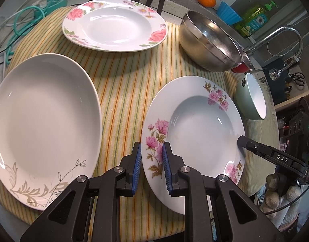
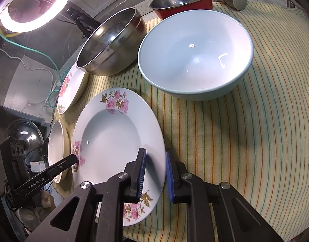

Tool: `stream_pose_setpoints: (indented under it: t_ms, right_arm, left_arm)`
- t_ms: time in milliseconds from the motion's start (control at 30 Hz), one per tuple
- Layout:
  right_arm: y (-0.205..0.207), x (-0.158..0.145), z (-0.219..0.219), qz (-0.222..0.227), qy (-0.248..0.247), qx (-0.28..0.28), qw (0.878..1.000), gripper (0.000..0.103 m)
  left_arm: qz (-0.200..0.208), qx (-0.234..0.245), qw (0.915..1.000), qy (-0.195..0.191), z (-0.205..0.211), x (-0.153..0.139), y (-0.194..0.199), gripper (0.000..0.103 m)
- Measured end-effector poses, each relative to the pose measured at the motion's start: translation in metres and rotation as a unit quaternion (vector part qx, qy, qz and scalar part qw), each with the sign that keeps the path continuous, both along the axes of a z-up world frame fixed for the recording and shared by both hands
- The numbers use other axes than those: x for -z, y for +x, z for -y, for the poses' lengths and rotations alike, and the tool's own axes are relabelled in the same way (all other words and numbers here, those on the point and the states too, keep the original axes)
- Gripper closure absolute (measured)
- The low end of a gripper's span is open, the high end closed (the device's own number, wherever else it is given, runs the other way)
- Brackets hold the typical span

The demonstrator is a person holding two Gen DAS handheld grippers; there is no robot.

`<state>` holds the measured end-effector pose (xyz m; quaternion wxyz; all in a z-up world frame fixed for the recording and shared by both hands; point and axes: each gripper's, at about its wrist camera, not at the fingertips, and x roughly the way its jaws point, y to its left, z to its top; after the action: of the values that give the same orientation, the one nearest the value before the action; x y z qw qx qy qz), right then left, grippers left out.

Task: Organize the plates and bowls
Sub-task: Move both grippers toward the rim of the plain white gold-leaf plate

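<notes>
— Where is the white deep plate with pink flowers (image 1: 196, 129)?
— On the striped cloth (image 1: 124, 84), near edge. The left hand-held gripper (image 1: 151, 168) pinches its left rim, the right hand-held gripper (image 2: 155, 178) its right rim, both clamped.

Flowered plate (image 1: 196, 129) on cloth (image 1: 122, 92); plain plate (image 1: 43, 129) left, steel bowl (image 1: 211, 42) behind, small bowl (image 1: 251, 96) right.

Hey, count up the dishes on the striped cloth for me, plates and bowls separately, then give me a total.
Plates: 3 (rose-rimmed plate, plain white plate with grey scrollwork, pink-flower plate)
Bowls: 3 (steel bowl, pale green bowl, red bowl)
Total: 6
</notes>
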<state>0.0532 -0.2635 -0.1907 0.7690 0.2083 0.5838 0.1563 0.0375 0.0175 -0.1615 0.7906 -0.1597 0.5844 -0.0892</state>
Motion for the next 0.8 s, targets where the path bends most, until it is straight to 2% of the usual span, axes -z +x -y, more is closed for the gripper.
stream_pose_setpoints:
  t_ms: [800]
  right_arm:
    - [-0.008, 0.002, -0.021, -0.007, -0.001, -0.036, 0.999, 0.086]
  left_arm:
    - [-0.003, -0.022, 0.9997, 0.008, -0.019, -0.002, -0.019, 0.084]
